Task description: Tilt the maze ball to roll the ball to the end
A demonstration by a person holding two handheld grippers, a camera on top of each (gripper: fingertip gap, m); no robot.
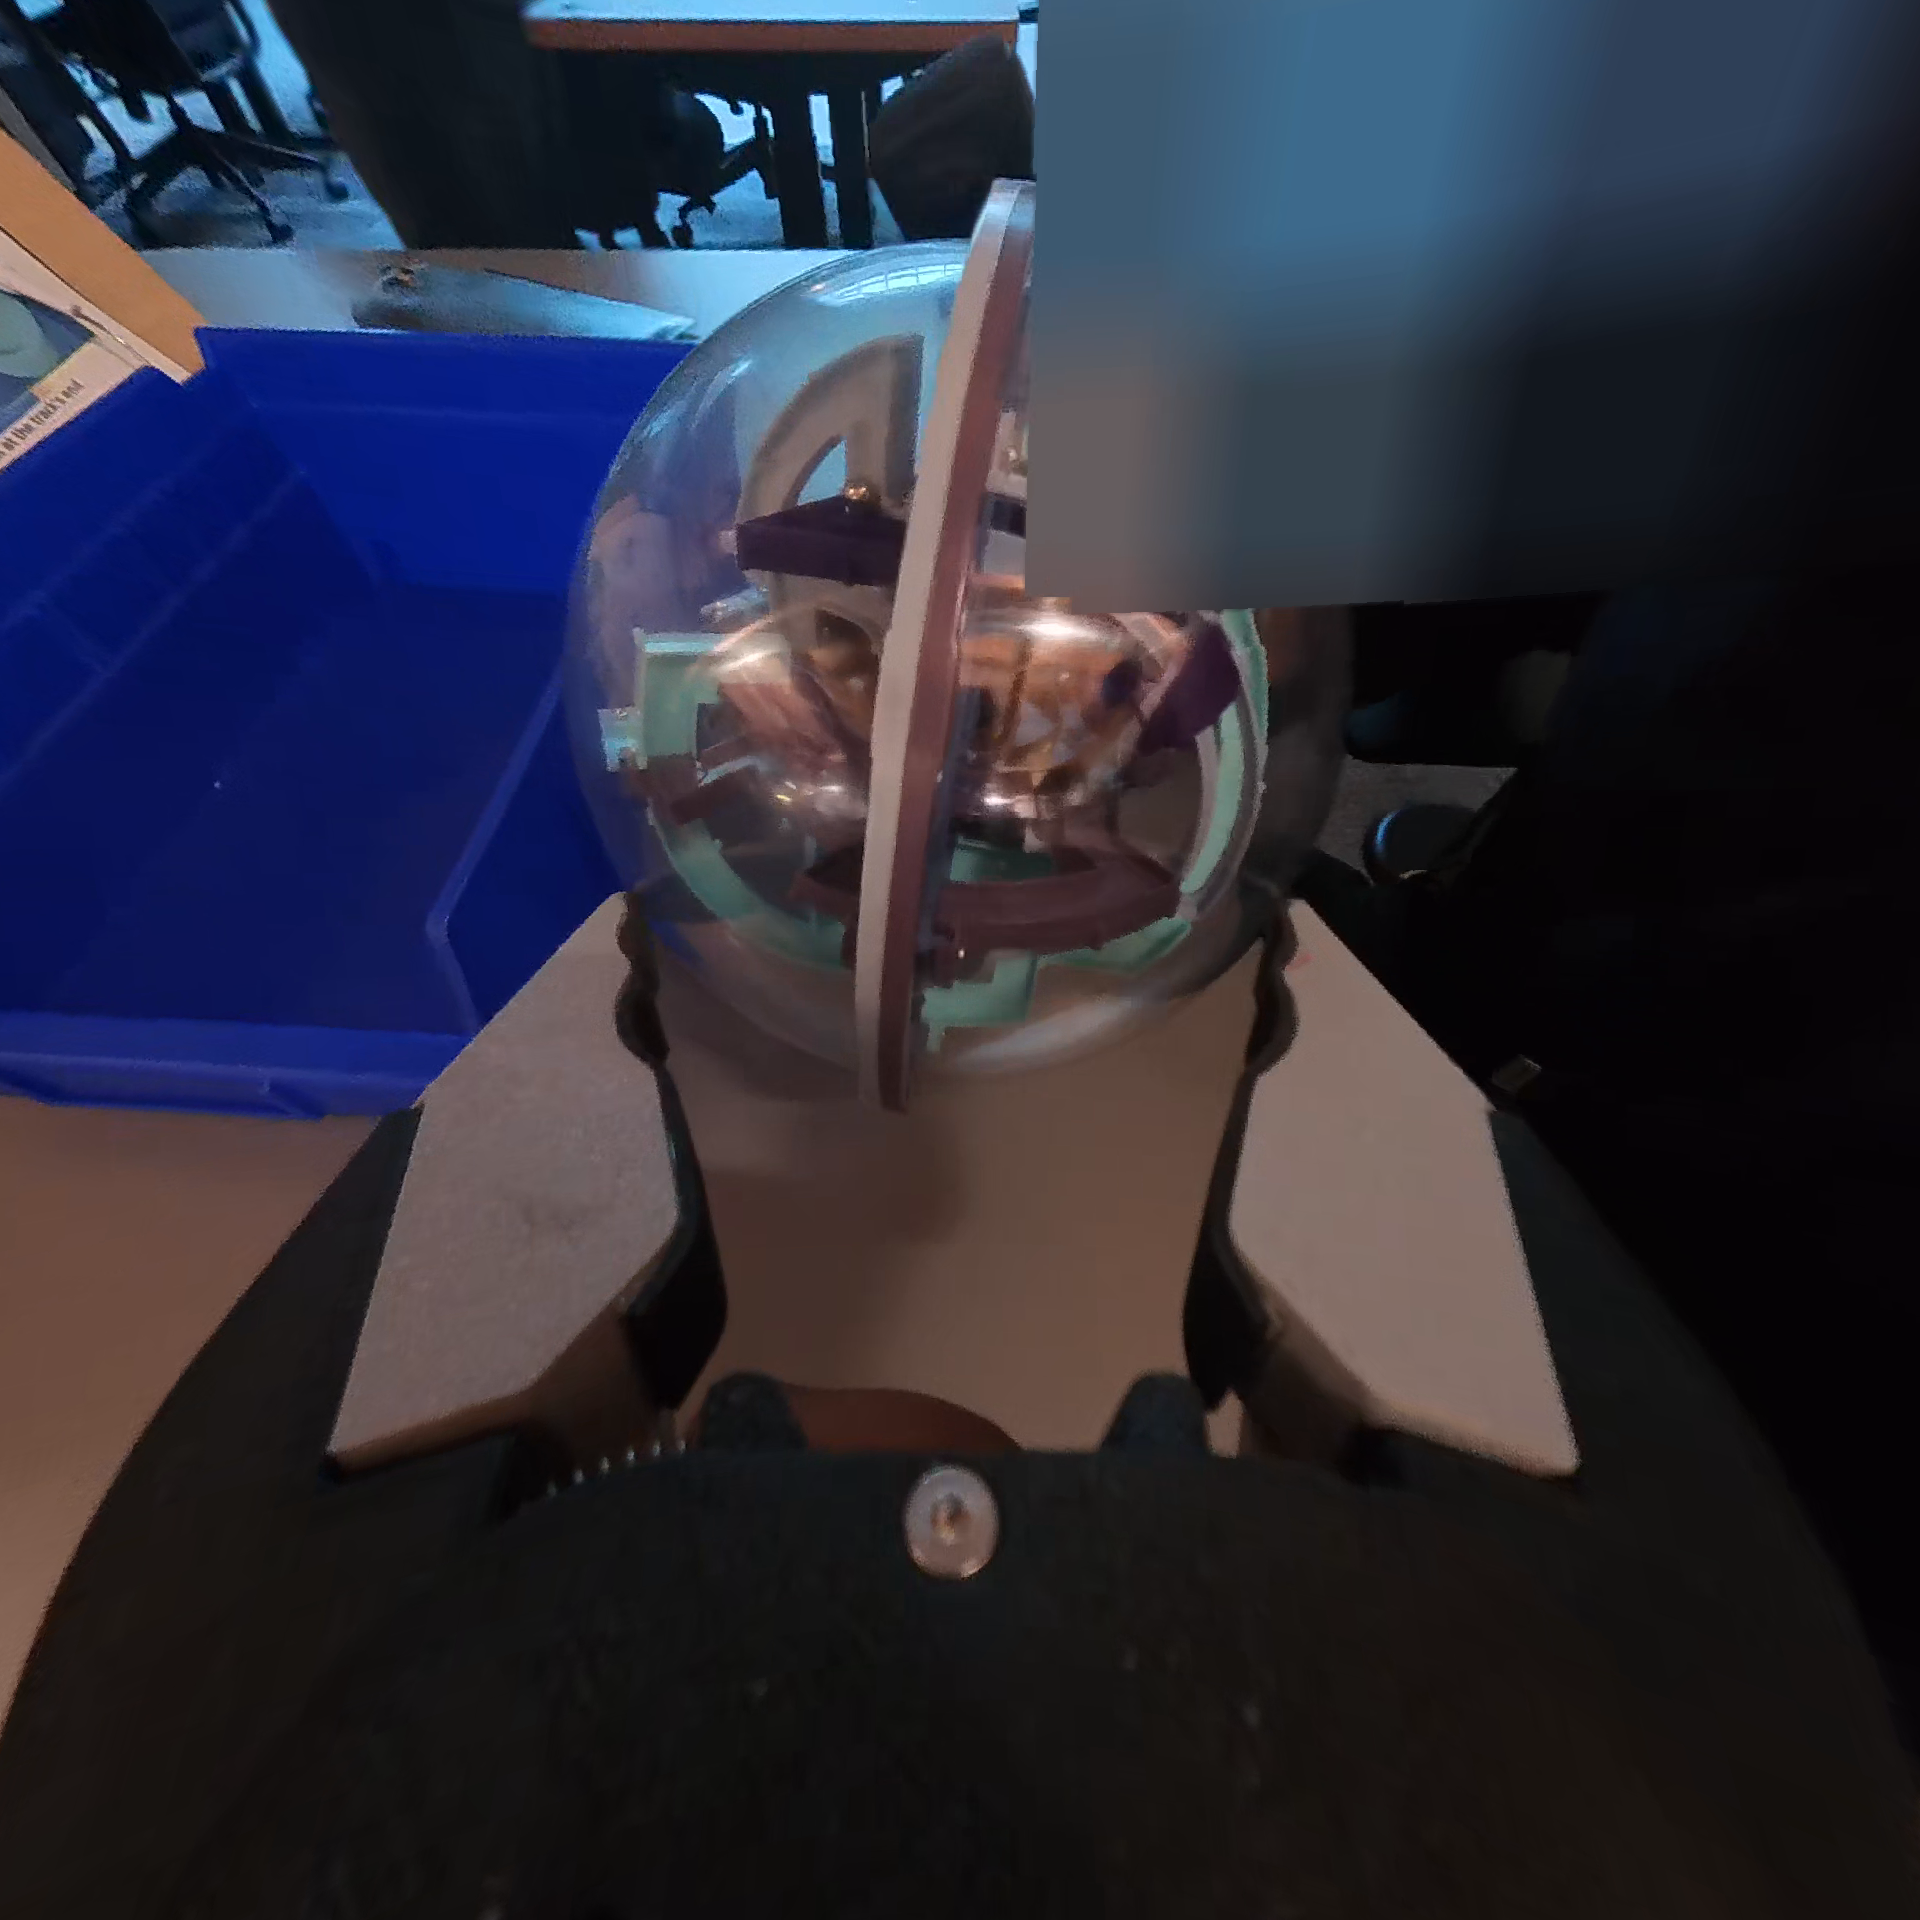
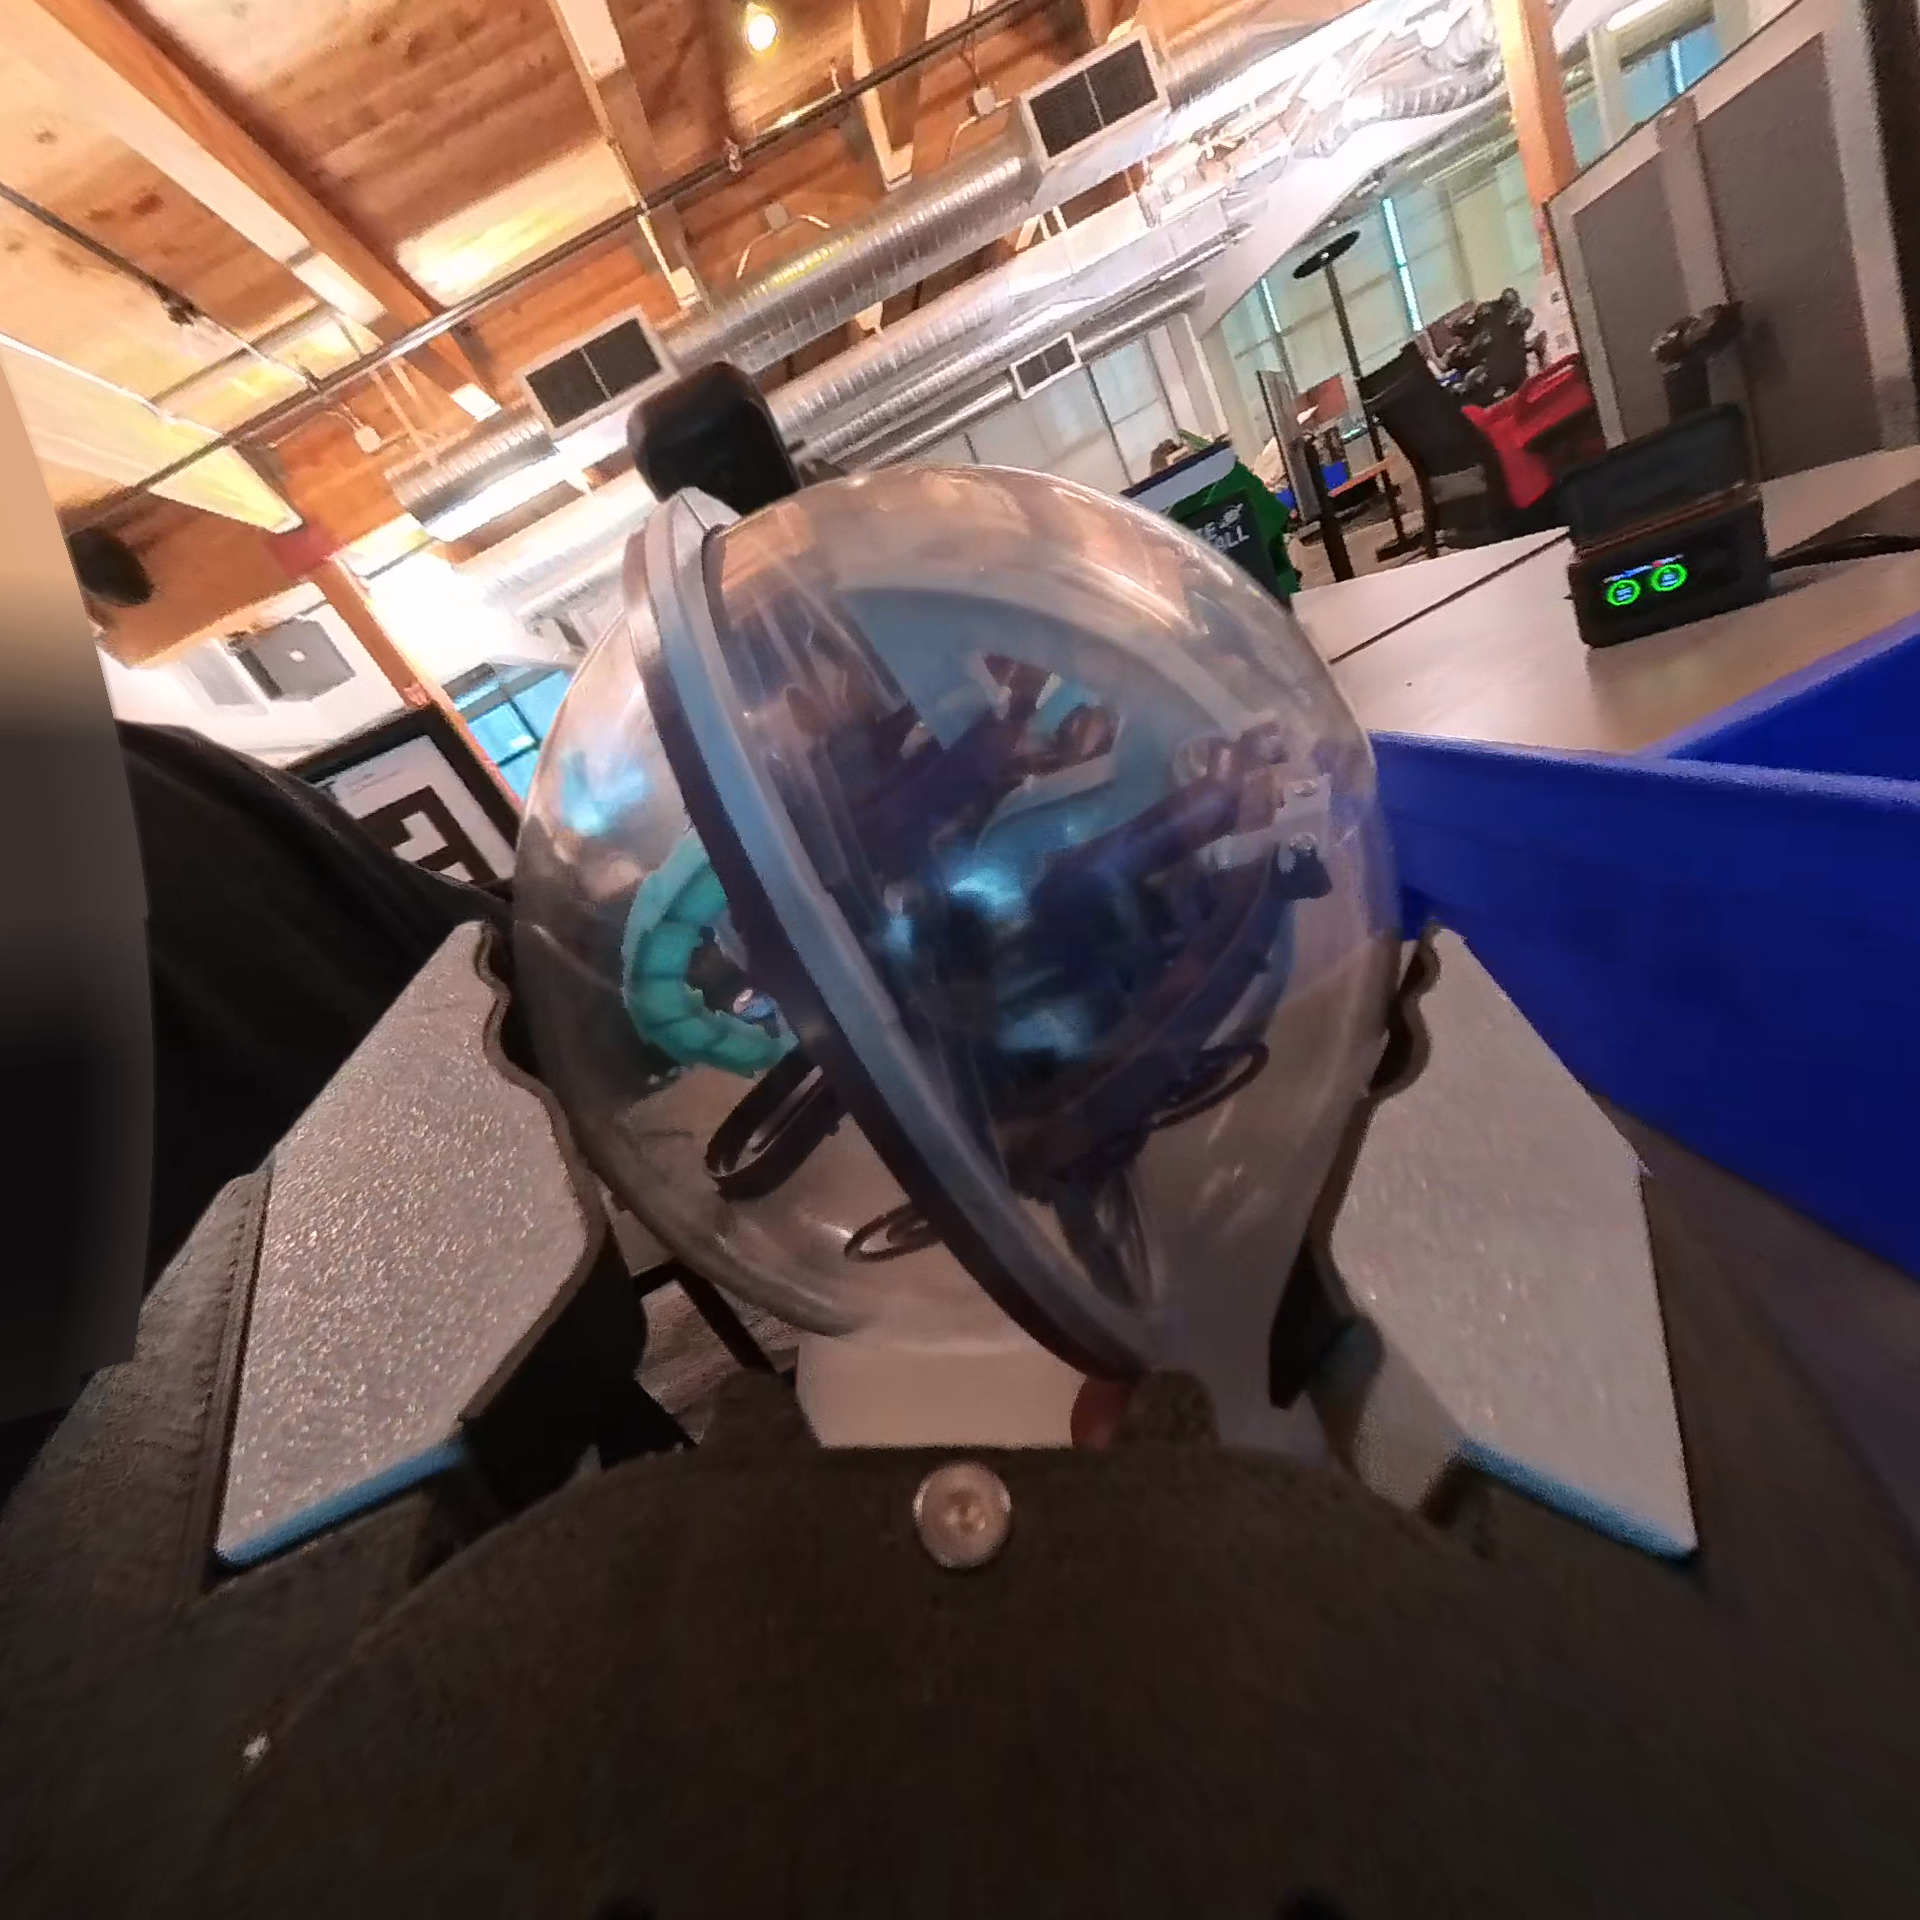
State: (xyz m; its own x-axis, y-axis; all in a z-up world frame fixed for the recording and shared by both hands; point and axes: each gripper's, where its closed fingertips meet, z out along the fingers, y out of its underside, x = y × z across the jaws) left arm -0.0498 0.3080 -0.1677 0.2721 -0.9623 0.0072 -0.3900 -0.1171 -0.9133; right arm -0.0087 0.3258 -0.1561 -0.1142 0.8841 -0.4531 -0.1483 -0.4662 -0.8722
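Observation:
The maze ball [image 1: 831, 644] is a clear sphere with purple, brown and teal tracks inside and a grey rim around its middle. My left gripper [image 1: 956, 977] is shut on it, with one finger at each lower side, and holds it above the tan table [image 1: 125, 1247]. A small brass ball [image 1: 857, 497] sits on a purple track near the top. In the right wrist view the maze ball [image 2: 956, 914] is tilted, its rim running diagonally. My right gripper [image 2: 951, 997] is also shut on it, both fingers pressed against its sides.
A blue bin [image 1: 260, 675] stands on the table left of the ball, and it also shows in the right wrist view [image 2: 1662, 935]. A white block [image 2: 935, 1392] lies under the sphere. A black device with green lights [image 2: 1662, 561] sits on the far table. A printed cardboard box [image 1: 62, 312] is at the far left.

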